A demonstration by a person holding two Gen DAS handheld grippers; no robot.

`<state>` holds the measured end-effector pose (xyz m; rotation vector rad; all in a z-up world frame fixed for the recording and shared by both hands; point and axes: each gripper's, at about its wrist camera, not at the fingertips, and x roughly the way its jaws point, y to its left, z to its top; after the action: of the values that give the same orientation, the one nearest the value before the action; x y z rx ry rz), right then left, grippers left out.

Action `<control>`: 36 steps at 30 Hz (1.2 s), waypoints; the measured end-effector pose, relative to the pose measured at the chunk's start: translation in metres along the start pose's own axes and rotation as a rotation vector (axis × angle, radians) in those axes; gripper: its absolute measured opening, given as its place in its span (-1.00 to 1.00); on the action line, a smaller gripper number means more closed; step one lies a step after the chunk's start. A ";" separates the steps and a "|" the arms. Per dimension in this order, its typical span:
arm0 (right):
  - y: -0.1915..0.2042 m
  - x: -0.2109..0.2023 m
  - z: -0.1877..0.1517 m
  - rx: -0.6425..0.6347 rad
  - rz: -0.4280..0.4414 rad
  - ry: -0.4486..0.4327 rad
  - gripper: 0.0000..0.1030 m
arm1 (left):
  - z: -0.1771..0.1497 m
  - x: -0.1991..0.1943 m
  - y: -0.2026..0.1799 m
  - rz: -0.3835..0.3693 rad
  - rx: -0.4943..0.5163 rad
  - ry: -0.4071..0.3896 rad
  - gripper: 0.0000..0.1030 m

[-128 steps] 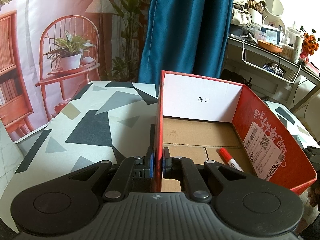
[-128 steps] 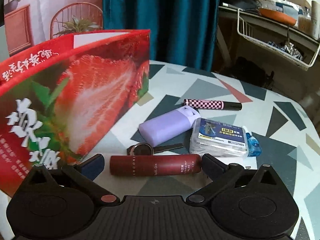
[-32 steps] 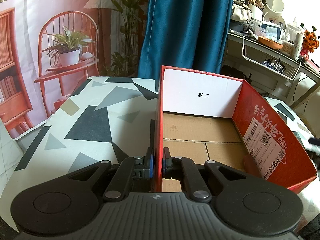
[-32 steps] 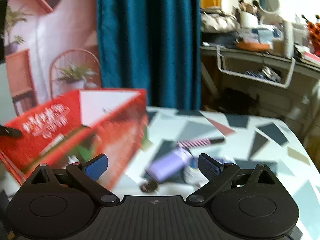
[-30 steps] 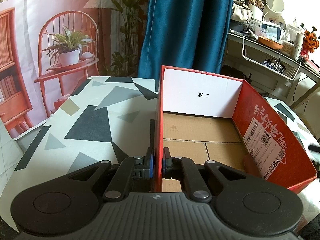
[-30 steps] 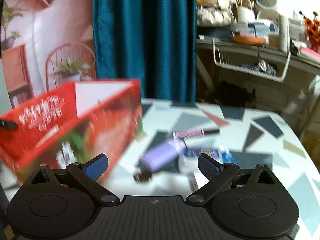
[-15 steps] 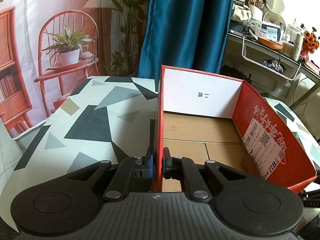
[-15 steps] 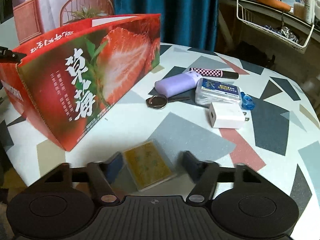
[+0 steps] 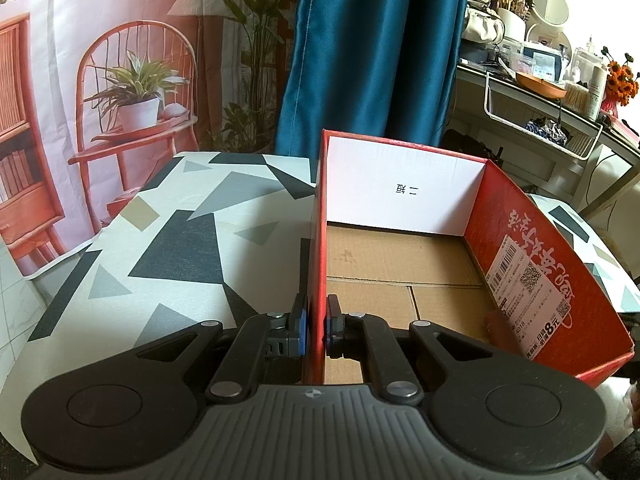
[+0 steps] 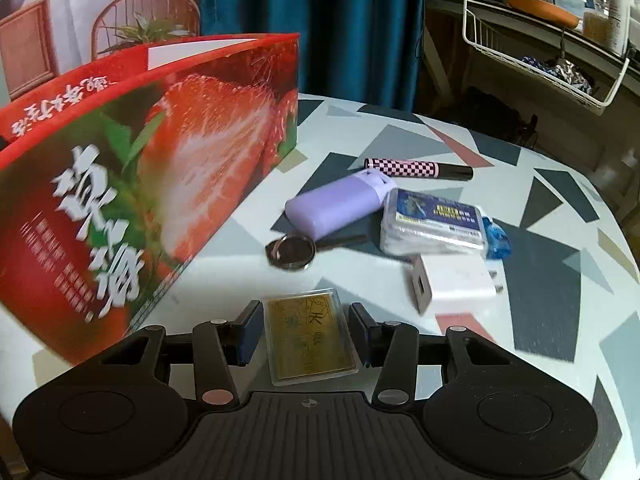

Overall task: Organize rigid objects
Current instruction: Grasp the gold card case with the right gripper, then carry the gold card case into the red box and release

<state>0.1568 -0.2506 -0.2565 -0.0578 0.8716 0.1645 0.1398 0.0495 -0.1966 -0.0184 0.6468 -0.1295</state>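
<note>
Two grippers are at work. Left gripper [image 9: 314, 330] stays clenched on the near wall of the red box [image 9: 532, 280], unmoved. Right gripper [image 10: 306, 334] has dropped low over the table [image 10: 560, 280] — its jaws have just been closing around the gold card [image 10: 310, 336], which lies flat between them, pads not quite touching. Purple case [image 10: 338, 204] and white charger [image 10: 456, 284] lie beyond.
</note>
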 end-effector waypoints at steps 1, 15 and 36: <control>0.001 0.000 0.003 -0.002 -0.003 -0.004 -0.16 | 0.000 0.000 0.000 0.000 0.000 0.001 -0.81; 0.001 -0.065 0.106 -0.107 0.078 -0.295 -0.16 | 0.005 0.002 0.001 -0.001 0.001 0.032 -0.81; 0.060 -0.019 0.140 -0.410 0.211 -0.216 -0.16 | 0.008 0.007 0.002 -0.001 0.015 0.060 -0.80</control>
<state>0.2404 -0.1770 -0.1507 -0.3258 0.6160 0.5364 0.1501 0.0501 -0.1942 -0.0003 0.7054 -0.1366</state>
